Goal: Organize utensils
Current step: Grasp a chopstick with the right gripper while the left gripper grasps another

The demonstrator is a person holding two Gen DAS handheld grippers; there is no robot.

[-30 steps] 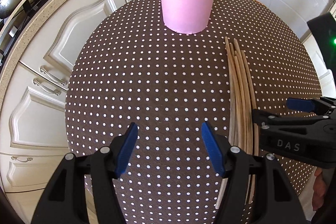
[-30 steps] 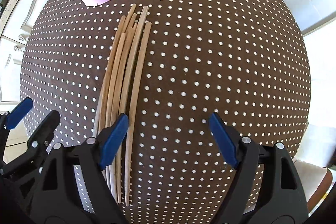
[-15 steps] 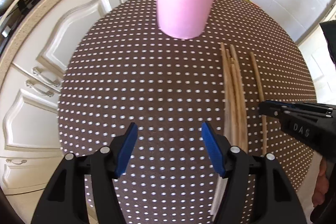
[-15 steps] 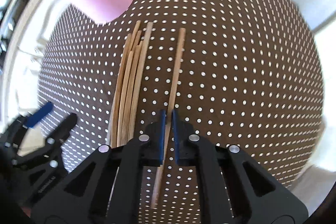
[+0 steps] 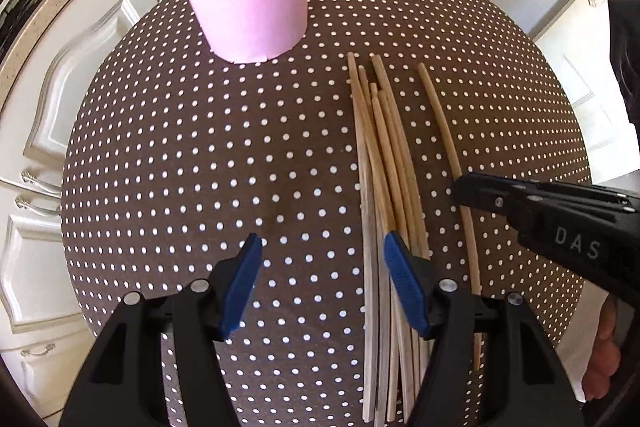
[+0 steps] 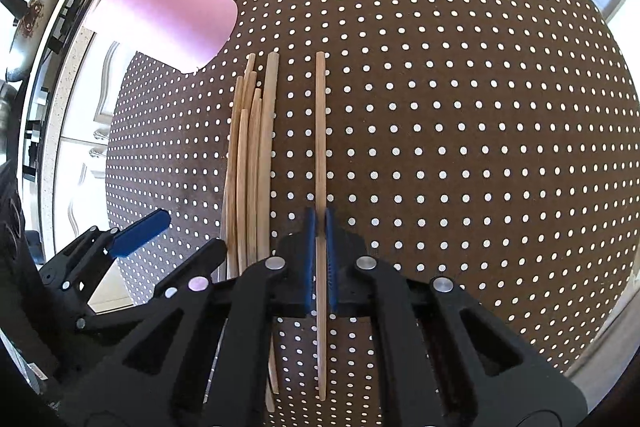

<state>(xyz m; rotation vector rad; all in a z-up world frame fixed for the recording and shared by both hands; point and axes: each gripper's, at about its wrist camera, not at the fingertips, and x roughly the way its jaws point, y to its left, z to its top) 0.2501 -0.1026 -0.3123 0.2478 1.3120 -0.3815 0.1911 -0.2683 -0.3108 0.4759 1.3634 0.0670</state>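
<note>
One chopstick [image 6: 320, 147] lies apart from the rest on the dotted brown counter [image 6: 480, 107], and the right gripper [image 6: 319, 227] has its blue fingers [image 6: 309, 247] clamped on it, near the end closest to the camera, the stick running straight out ahead between them. Just to its left sits the bundle of chopsticks [image 6: 250, 167], side by side and partly overlapping, their far tips pointing toward the pink cup [image 6: 168, 15] — a few more sticks stand in that cup, leaning out over its rim. The left gripper [image 5: 320, 279] hovers over the counter with its fingers [image 5: 240, 283] apart and nothing between them; its right finger sits over the near part of the bundle, though contact cannot be told. From the left wrist view, the lone chopstick passes under the tip of the right gripper, well clear of the bundle. White cabinet doors [image 5: 60, 107] with metal handles show beyond the counter's edge, and part of a person's hand [image 5: 604, 359] shows at the right border.
</note>
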